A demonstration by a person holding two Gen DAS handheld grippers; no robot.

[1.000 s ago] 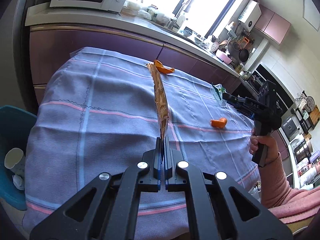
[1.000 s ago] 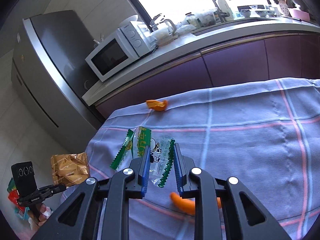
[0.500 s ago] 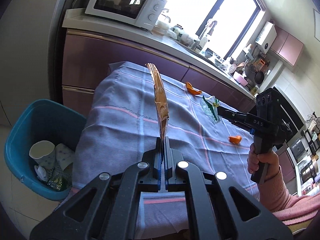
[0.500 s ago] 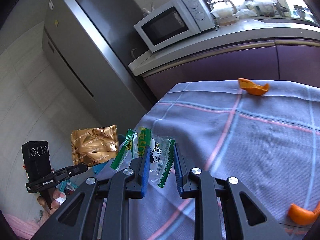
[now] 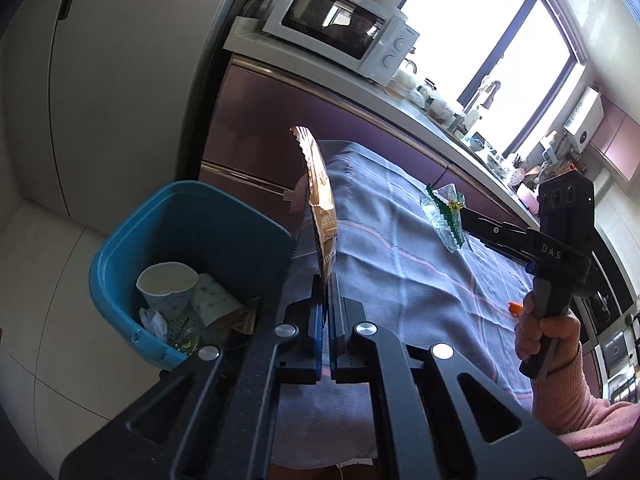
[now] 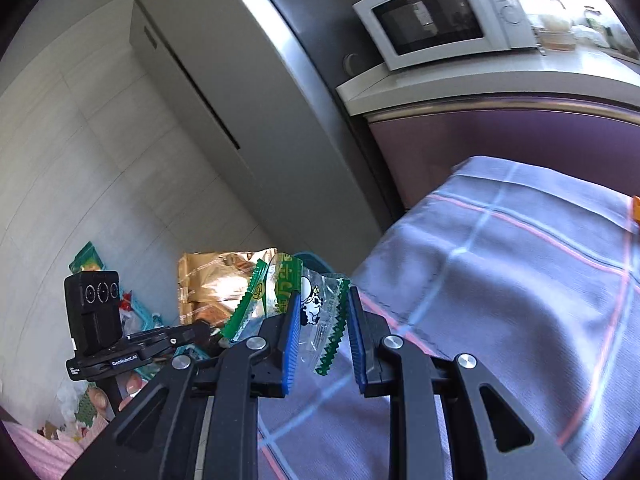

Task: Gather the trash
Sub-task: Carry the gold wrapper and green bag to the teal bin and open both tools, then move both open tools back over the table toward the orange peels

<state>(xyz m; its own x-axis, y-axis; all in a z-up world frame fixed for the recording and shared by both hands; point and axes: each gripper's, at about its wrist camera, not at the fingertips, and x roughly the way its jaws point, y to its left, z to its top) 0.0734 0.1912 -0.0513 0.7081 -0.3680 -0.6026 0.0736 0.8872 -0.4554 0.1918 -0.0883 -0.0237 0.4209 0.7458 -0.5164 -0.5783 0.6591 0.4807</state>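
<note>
We see the left claw (image 5: 325, 292) clamped tight on the lower edge of a gold snack wrapper (image 5: 320, 204), which stands up edge-on from between the jaws. In the right wrist view the same gold snack wrapper (image 6: 218, 280) shows its broad shiny face, held up over the floor beside the table's end.

The right claw (image 6: 324, 324) grips a clear wrapper (image 6: 316, 312) with green zigzag edges and a small cartoon cow printed on it (the jaws stand narrowly apart, with the crumpled film bunched between them). From the left wrist view that clear wrapper (image 5: 444, 216) hangs off the tips of the right claw (image 5: 460, 220) above the cloth, and a hand (image 5: 546, 336) in a pink sleeve (image 5: 576, 404) grips the handle.

Below and to the left of the gold wrapper sits a blue bin (image 5: 188, 240) on the floor, close against the end of the table. Inside it we make out a paper cup (image 5: 166, 284), a white tissue pack (image 5: 214, 300) and some other crumpled scraps.

The worktop is covered by a checked purple tablecloth (image 5: 392, 264) with pink and pale blue lines. A bit of orange peel (image 5: 514, 308) lies on it just beside the hand, and another orange scrap (image 6: 636, 208) peeks in at the right edge of the right wrist view.

Behind, a white microwave (image 5: 340, 28) sits on a counter (image 6: 480, 84) above purple cabinet fronts, next to a tall grey fridge (image 6: 240, 80).
</note>
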